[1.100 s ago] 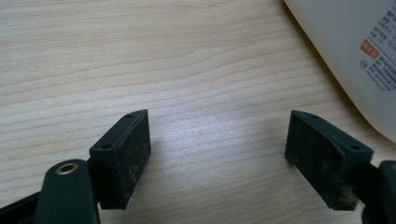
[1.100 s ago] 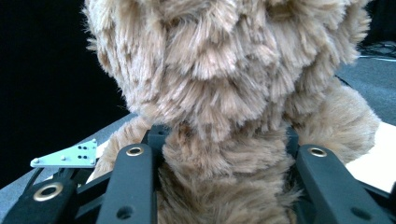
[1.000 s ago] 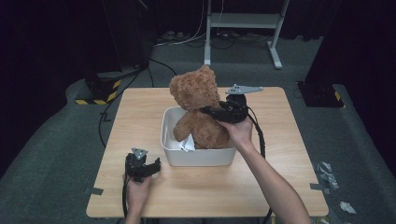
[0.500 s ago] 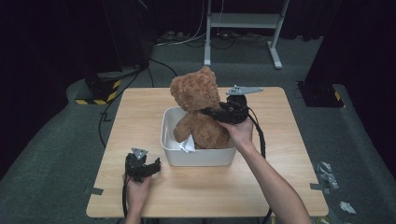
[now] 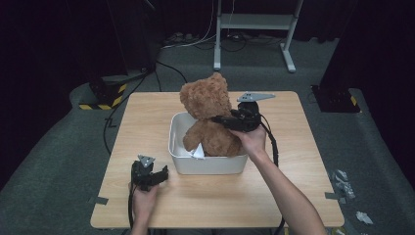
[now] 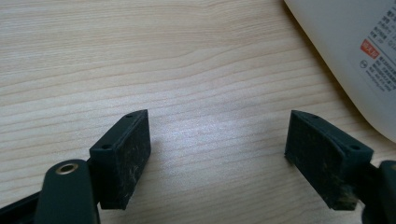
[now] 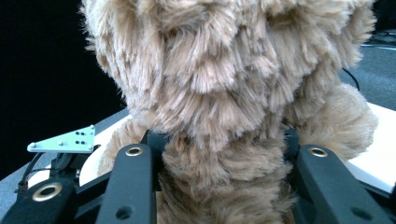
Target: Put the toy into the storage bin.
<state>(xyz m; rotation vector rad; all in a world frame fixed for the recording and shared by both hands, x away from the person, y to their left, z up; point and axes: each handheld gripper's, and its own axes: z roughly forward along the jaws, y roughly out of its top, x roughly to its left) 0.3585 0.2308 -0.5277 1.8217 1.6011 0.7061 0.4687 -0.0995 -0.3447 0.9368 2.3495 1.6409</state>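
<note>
High view: fixed camera above the near edge, looking forward and down on the whole wooden table (image 5: 147, 112), with dark floor beyond. Left gripper view: camera riding on the left gripper (image 5: 147, 175), aimed steeply down and very close to the tabletop (image 6: 140, 70); the white bin (image 6: 355, 56) wall cuts its upper right corner, shared with the high view's white bin (image 5: 208, 164). Right gripper view: camera on the right gripper (image 5: 215, 119), pressed close against the teddy bear (image 7: 224, 93), also seen from above (image 5: 208, 105).
</note>
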